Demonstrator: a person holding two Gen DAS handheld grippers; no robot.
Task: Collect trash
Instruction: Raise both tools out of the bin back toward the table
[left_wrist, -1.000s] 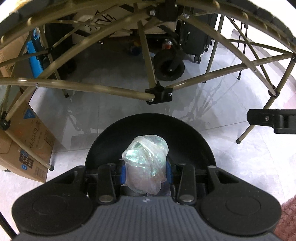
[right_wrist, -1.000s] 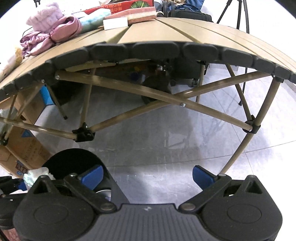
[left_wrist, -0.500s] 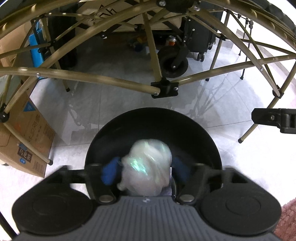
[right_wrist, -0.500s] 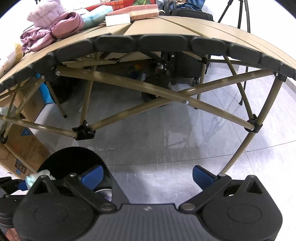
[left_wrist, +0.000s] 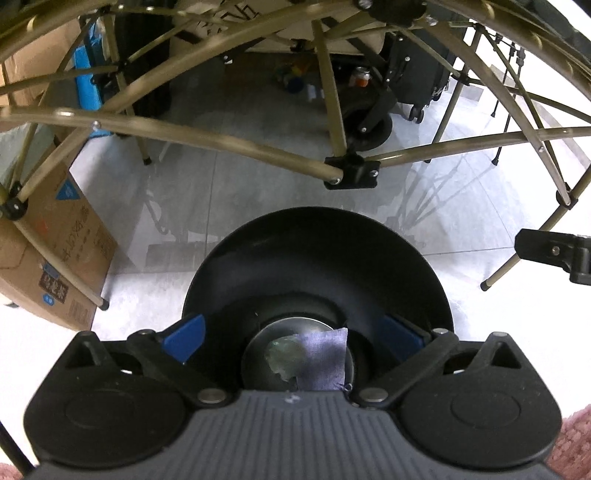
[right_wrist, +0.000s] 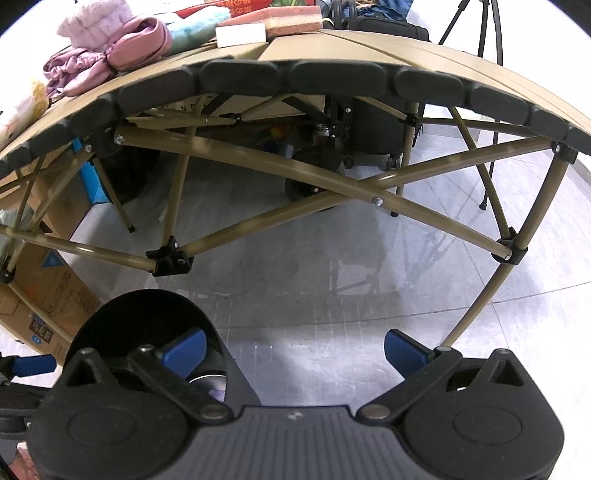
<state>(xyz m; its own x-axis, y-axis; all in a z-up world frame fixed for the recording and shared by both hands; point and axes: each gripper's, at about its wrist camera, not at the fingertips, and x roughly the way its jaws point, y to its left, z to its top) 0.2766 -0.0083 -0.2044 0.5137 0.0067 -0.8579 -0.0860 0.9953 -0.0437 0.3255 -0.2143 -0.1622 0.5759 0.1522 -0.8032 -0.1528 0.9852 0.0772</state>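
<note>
Our left gripper (left_wrist: 291, 341) hangs directly over the mouth of the black bin (left_wrist: 317, 236), pointing steeply down into it. Its jaws have just been opening and now stand spread as wide as they go, with nothing between the blue pads (left_wrist: 184, 338). The crumpled clear wrapper (left_wrist: 286, 358) lies at the bottom of the bin, straight below the gap, resting beside a pale purple scrap (left_wrist: 325, 363) on the shiny floor of the bin. So this piece of trash reads as delivered.

Our right gripper (right_wrist: 293, 349) is also wide apart and holds nothing; it sits to the right of the bin, over bare grey floor tiles (right_wrist: 369, 295), with the bin at its lower left.

What the coming move turns on, as we judge it, is that the remaining clutter sits up on the folding table (right_wrist: 332, 48), above and beyond both grippers: a pink cloth bundle (right_wrist: 110, 55) at the left, a white block (right_wrist: 242, 35) nearer the middle. In this view the right gripper faces the table edge squarely and looks the better placed to rise toward it.
</note>
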